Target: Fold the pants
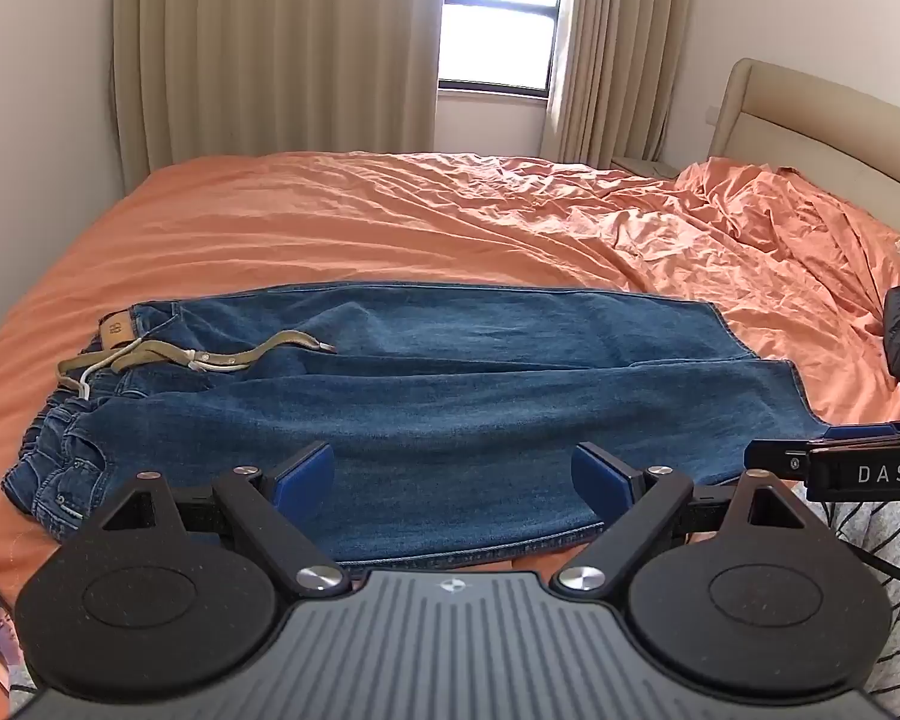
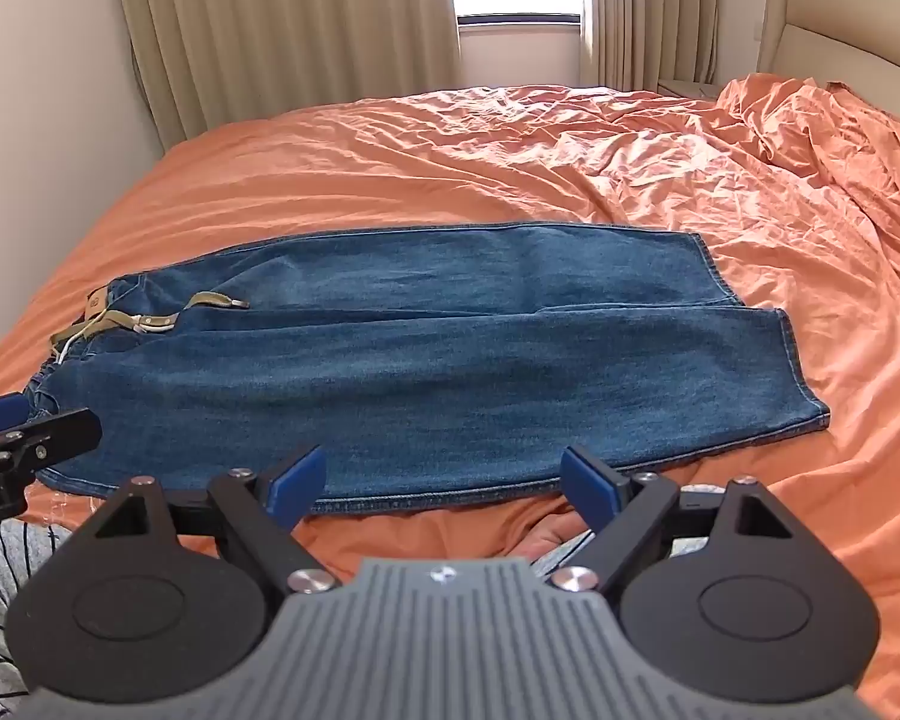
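Risked snagging only the top denim layer or bunching the orange bed sheet (image 2: 570,168) into the pinch if driven down at the near hem; also risked catching the loose drawstring (image 1: 210,357) at the waistband. Pants (image 1: 450,396) lay flat along the bed, legs together, waist to the left, cuffs to the right. Left gripper (image 1: 453,471) and right gripper (image 2: 444,480) hovered tilted down over the near edge, jaws spread wide, gripping nothing.

Bare sheet (image 2: 390,150) beyond pants (image 2: 420,348); rumpled bedding (image 2: 810,138) crowds right
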Demonstrator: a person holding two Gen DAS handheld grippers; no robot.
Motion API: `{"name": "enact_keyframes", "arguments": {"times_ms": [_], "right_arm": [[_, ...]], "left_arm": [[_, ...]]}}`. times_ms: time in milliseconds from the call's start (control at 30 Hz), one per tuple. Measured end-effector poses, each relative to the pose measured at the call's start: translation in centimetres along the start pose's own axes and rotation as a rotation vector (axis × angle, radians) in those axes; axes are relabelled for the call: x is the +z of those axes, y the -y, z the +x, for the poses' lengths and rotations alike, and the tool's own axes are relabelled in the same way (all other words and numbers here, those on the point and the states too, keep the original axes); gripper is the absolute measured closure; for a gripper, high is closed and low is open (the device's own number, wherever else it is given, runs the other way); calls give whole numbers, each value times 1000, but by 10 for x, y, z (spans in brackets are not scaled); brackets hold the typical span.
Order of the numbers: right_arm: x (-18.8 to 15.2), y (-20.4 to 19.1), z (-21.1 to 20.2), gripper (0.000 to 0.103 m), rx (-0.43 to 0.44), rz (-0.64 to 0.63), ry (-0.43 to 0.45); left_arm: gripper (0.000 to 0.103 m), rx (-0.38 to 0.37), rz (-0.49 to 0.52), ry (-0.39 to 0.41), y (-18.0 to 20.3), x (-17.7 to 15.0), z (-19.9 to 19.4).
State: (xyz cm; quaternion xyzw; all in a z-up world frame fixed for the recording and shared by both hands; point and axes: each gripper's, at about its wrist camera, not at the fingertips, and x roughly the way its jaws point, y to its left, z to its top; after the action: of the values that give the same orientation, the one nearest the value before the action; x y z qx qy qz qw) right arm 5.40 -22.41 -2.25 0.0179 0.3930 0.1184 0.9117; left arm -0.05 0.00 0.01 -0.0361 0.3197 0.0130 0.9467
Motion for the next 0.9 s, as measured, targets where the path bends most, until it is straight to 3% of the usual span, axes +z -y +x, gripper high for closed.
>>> {"name": "enact_keyframes", "arguments": {"times_ms": [900], "right_arm": [[-1, -2, -1, 21, 11, -13, -6]], "left_arm": [[0, -4, -2, -19, -3, -3, 4]]}}
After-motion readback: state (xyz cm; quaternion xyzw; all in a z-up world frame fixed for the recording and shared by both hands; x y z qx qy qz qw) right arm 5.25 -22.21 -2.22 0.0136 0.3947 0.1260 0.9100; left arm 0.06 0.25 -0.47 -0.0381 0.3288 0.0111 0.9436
